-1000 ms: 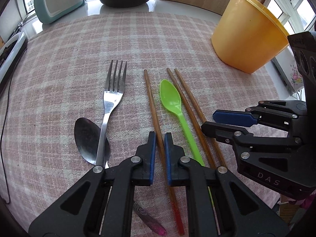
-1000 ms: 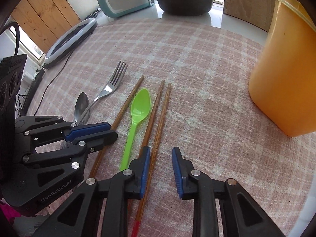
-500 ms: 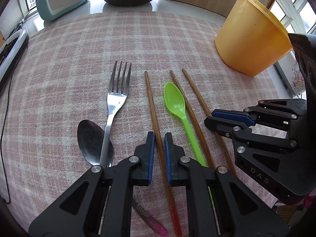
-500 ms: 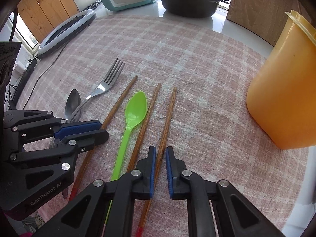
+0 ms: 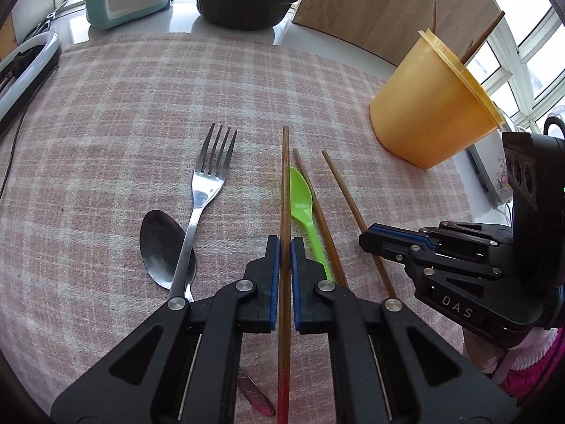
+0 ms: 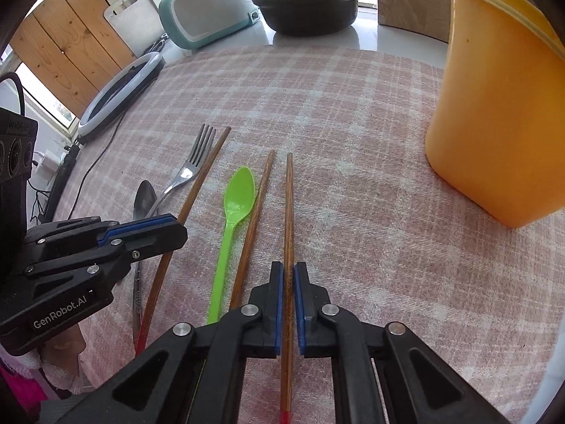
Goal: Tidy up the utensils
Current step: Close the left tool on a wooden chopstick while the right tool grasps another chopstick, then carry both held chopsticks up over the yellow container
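My left claw (image 5: 285, 247) is clamped on one chopstick (image 5: 285, 183); my right claw (image 6: 289, 271) is closing on another chopstick (image 6: 289, 205), pads already pinching it. Both sticks sit near the tabletop (image 5: 106, 123) w/ the fork (image 5: 208, 183) and green spoon (image 5: 302, 201). Risk: thin sticks pivot or slip in the pads, or tips snag the cloth. Yellow tub (image 5: 430, 106), far right, already holds a few sticks.
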The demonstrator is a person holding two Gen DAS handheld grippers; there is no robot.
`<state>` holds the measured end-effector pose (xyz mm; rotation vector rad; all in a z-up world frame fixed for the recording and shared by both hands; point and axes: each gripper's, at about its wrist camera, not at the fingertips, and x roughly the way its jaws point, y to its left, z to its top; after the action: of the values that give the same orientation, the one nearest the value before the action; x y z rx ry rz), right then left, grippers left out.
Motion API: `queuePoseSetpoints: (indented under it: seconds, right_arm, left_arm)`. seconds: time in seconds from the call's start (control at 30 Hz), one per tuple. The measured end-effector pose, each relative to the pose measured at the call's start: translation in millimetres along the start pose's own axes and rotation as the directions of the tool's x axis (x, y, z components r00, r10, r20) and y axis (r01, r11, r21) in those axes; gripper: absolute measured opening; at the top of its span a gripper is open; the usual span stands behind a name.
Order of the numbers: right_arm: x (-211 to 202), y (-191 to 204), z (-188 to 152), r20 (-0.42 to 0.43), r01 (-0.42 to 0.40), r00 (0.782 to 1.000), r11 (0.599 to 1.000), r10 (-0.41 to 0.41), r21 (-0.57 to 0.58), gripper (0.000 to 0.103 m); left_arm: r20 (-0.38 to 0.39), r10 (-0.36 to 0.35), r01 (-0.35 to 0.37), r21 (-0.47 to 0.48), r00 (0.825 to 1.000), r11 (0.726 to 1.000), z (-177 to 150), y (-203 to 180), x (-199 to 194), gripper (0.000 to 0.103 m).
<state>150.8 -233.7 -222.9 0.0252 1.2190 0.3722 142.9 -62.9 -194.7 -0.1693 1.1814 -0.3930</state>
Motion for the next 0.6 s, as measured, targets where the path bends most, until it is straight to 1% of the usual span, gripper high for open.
queuePoseSetpoints:
  seconds: [0.3,0.47,0.6]
  right_arm:
    - [-30,-6,-8,0.073,-0.032,0.997,0.999,0.03,0.022,0.003]
    - [-52,-13,-13,0.117,-0.034,0.993,0.999,0.03,0.032,0.003]
    - [-76,-19,-14,0.169,-0.028,0.985,0.999,0.02,0.043,0.003]
  left_arm:
    - [0.041,-0.039,0.038,0.012,0.998,0.999,5,-14,-23,0.004]
    - [0.072,-0.058,0.056,0.03,0.996,0.998,10,-24,-38,0.004]
    - [0.101,-0.074,0.07,0.042,0.992,0.997,20,-31,-50,0.004]
